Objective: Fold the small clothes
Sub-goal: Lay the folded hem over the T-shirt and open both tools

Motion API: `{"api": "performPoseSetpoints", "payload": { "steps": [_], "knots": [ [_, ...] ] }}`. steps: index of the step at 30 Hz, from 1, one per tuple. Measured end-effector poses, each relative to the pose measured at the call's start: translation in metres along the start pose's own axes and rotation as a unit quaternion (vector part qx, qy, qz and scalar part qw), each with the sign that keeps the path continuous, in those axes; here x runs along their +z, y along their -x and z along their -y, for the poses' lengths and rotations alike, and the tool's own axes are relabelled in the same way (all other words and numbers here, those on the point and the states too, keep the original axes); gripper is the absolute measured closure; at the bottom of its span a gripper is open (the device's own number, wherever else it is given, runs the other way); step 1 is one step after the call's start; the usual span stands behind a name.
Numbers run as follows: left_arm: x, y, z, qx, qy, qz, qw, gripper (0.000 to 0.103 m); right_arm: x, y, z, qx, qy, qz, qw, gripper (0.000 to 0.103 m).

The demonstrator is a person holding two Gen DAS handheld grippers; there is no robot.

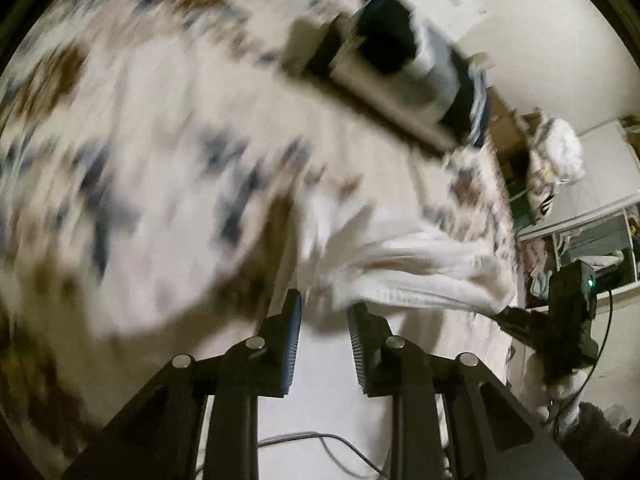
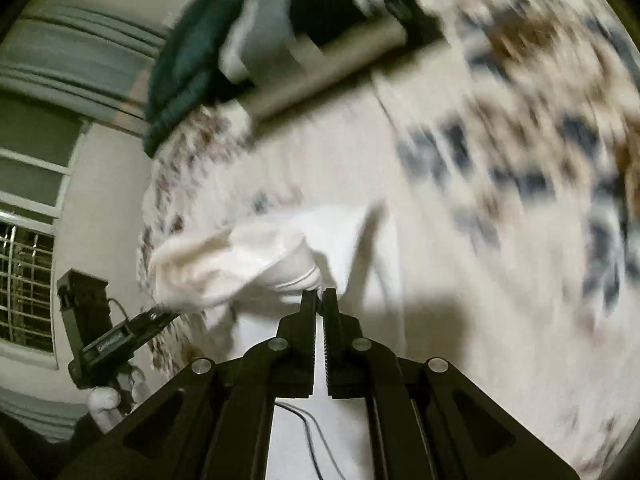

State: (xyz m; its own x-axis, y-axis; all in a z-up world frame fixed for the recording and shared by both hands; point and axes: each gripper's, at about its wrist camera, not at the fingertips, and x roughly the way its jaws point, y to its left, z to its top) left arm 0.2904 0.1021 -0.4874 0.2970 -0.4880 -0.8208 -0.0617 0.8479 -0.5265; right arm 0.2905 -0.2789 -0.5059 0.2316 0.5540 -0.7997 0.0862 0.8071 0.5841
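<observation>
A small white garment (image 1: 412,264) hangs stretched and crumpled over the flowered bedspread (image 1: 120,160). My left gripper (image 1: 326,302) stands open, its pads apart, with the garment's blurred edge just at its fingertips and not pinched. The right gripper (image 1: 506,315) grips the garment's other end. In the right wrist view my right gripper (image 2: 320,294) is shut on a ribbed fold of the white garment (image 2: 248,256). The left gripper (image 2: 160,315) shows at the garment's far corner, held by a white-gloved hand (image 2: 104,398). Both views are motion-blurred.
A stack of folded clothes (image 1: 400,68) lies further back on the bed, with a dark green garment (image 2: 180,60) beside it. The bedspread (image 2: 520,120) fills the right. A barred window (image 2: 24,280), shelves (image 1: 592,240) and a thin cable (image 1: 320,438) are near.
</observation>
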Motion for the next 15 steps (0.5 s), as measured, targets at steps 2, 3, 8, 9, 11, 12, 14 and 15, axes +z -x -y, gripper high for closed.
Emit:
{"api": "performPoseSetpoints", "payload": {
  "steps": [2,3,8,9,11,12,14,15],
  "knots": [
    [-0.026,0.003,-0.012,0.016,0.02,-0.025,0.9994,0.082,-0.021,-0.006,0.017,-0.024,-0.017,-0.033,0.999,0.097],
    [-0.034,0.003,-0.018,0.019,0.032,-0.034,0.9988,0.082,-0.026,-0.006,0.021,-0.031,-0.02,-0.04,0.999,0.091],
    [-0.039,0.007,-0.034,0.015,0.084,-0.033,0.9959,0.075,-0.039,0.0,0.041,-0.041,-0.064,-0.039,0.996,0.051],
    [-0.032,0.005,-0.034,0.015,0.088,-0.024,0.9957,0.071,-0.037,0.003,0.042,-0.038,-0.075,-0.032,0.996,0.05],
    [-0.021,-0.002,-0.031,0.007,0.087,-0.016,0.9961,0.068,-0.033,0.005,0.039,-0.03,-0.086,-0.023,0.996,0.05],
    [-0.01,-0.011,-0.027,0.007,0.083,-0.013,0.9964,0.063,-0.029,0.004,0.038,-0.028,-0.092,-0.019,0.995,0.05],
    [0.001,-0.026,-0.027,0.011,0.081,-0.015,0.9966,0.062,-0.02,-0.002,0.035,-0.018,-0.113,-0.011,0.993,0.05],
    [0.006,-0.034,-0.027,0.007,0.08,-0.019,0.9966,0.062,-0.017,-0.008,0.034,-0.014,-0.125,-0.015,0.992,0.05]
  ]
}}
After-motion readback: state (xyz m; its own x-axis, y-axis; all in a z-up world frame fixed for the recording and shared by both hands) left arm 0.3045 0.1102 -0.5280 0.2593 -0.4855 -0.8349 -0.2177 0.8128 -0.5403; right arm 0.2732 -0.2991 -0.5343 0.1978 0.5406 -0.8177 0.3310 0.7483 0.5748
